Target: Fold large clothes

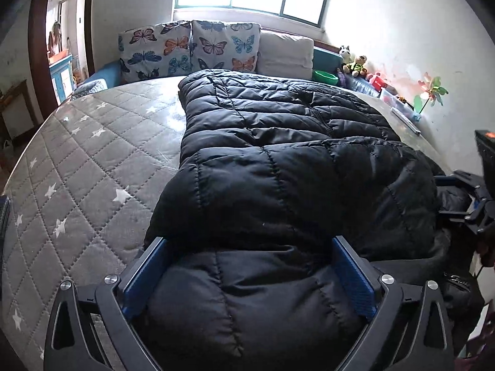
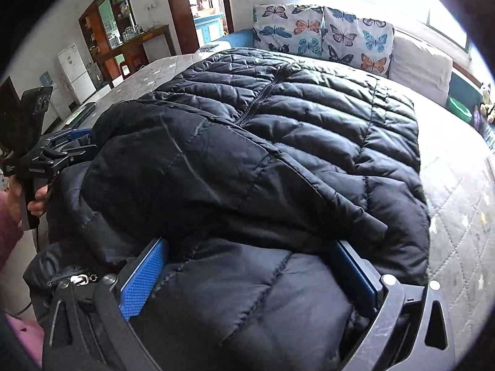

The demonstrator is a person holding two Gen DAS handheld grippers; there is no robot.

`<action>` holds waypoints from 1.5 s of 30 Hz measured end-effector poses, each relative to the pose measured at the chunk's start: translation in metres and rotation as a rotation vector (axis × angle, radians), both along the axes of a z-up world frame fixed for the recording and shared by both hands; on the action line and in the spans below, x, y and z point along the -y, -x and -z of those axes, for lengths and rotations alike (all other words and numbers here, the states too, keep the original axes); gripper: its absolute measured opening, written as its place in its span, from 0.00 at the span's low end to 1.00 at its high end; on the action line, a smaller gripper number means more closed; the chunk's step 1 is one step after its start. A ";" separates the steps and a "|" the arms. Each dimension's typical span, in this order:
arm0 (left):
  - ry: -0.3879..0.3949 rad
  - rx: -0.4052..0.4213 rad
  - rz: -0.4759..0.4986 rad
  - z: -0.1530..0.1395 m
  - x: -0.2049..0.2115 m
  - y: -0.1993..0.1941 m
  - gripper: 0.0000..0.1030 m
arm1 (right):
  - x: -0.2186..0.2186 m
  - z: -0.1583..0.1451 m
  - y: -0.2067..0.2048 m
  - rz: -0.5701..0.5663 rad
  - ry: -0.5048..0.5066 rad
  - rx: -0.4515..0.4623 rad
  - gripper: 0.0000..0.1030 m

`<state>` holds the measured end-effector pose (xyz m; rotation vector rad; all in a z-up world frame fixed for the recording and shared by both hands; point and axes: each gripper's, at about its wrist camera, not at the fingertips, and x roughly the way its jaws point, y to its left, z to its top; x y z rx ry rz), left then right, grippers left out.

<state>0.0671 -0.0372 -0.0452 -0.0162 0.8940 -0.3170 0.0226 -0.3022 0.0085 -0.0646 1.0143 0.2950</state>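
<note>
A black quilted puffer jacket [image 1: 278,142] lies spread on the grey star-patterned mattress [image 1: 86,154], its near end folded back over itself. My left gripper [image 1: 249,241] has its blue-padded jaws wide apart with the jacket's near edge bulging between them. My right gripper [image 2: 247,241] also stands wide apart around a thick fold of the same jacket [image 2: 278,130]. Each gripper shows in the other's view, the right one at the right edge [image 1: 464,198] and the left one at the left edge [image 2: 58,148]. I cannot tell whether either pair of pads presses the fabric.
Two butterfly cushions [image 1: 188,49] and a white pillow [image 1: 286,54] line the bed's far end under a bright window. Toys [image 1: 355,63] and a pinwheel [image 1: 431,91] sit along the right wall. A doorway [image 1: 62,49], cabinet [image 2: 123,27] and small fridge [image 2: 75,68] stand to the left.
</note>
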 end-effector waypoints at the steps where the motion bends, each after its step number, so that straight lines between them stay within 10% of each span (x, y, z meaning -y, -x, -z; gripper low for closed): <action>1: 0.000 -0.003 -0.006 -0.001 -0.001 0.000 1.00 | -0.001 -0.003 0.000 0.008 0.018 -0.002 1.00; 9: 0.001 0.005 -0.015 -0.003 -0.001 0.003 1.00 | -0.032 -0.081 0.019 -0.004 0.025 0.195 1.00; 17: -0.007 0.015 -0.006 -0.005 0.001 0.003 1.00 | -0.035 0.012 -0.003 -0.025 0.054 0.009 1.00; 24: -0.014 0.022 -0.014 -0.003 0.002 0.004 1.00 | -0.019 -0.026 0.015 -0.008 0.016 0.021 1.00; 30: -0.029 0.036 -0.017 -0.002 0.006 0.006 1.00 | -0.005 0.021 0.016 0.006 -0.034 -0.013 1.00; 45: -0.062 0.081 0.025 -0.045 0.002 0.064 1.00 | -0.009 0.012 0.014 0.001 0.014 -0.033 1.00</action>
